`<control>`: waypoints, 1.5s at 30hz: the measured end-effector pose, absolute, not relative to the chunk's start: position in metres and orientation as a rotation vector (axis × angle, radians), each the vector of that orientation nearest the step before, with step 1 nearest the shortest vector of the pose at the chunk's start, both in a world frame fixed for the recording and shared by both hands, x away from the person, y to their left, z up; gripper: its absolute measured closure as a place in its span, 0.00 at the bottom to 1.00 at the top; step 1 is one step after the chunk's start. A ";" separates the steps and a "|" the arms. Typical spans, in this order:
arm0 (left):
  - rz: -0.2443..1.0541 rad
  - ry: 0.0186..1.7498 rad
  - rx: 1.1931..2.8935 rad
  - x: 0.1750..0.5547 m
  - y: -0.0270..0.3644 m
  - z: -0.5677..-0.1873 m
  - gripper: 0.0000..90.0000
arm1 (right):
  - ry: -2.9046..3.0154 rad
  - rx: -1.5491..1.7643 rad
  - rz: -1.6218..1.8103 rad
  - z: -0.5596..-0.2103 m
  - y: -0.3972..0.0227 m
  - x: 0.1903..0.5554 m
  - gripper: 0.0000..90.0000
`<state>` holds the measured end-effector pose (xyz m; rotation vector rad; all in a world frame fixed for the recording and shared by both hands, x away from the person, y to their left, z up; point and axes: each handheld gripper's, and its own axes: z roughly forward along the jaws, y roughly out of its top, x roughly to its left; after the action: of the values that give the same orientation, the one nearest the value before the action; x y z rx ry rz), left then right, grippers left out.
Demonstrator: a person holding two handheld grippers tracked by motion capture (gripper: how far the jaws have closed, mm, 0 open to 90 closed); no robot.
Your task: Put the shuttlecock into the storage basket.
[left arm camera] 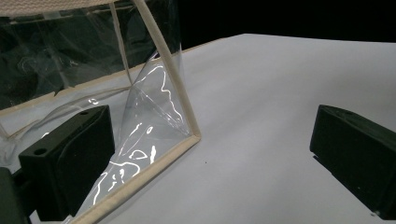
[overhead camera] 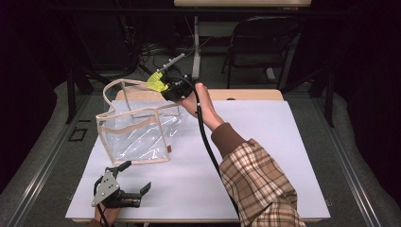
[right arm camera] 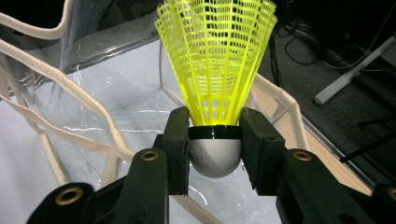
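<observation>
Right gripper (right arm camera: 215,154): pinching the shuttlecock (right arm camera: 215,70) by its base, above the clear bag (overhead camera: 137,130).
Left gripper (overhead camera: 127,182): jaws spread, bag corner just ahead.
Progress: shuttlecock picked up; release into bag remains.

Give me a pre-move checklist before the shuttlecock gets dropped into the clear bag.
1. Right gripper shut on the yellow plastic shuttlecock with the grey rounded base: ok.
2. Shuttlecock over the mouth of the clear plastic bag with beige trim: ok.
3. Bag mouth open and standing: ok.
4. Left gripper steadying the bag: not ok, it is open on the white table beside the bag's corner.
5. Bag interior free of other items: cannot tell.
</observation>
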<state>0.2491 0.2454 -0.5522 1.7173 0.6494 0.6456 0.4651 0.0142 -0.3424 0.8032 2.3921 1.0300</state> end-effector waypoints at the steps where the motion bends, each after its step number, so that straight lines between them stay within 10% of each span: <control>1: 0.647 0.649 1.718 0.249 0.245 -0.552 0.00 | 2.398 0.798 1.026 -0.343 0.015 0.466 0.73; 45: 0.644 0.651 1.714 0.249 0.246 -0.552 0.00 | 2.499 0.794 0.933 -0.360 0.029 0.476 0.72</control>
<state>0.2488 0.2458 -0.5520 1.7138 0.6506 0.6443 0.4756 0.0293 -0.3595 0.7945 2.4989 0.9329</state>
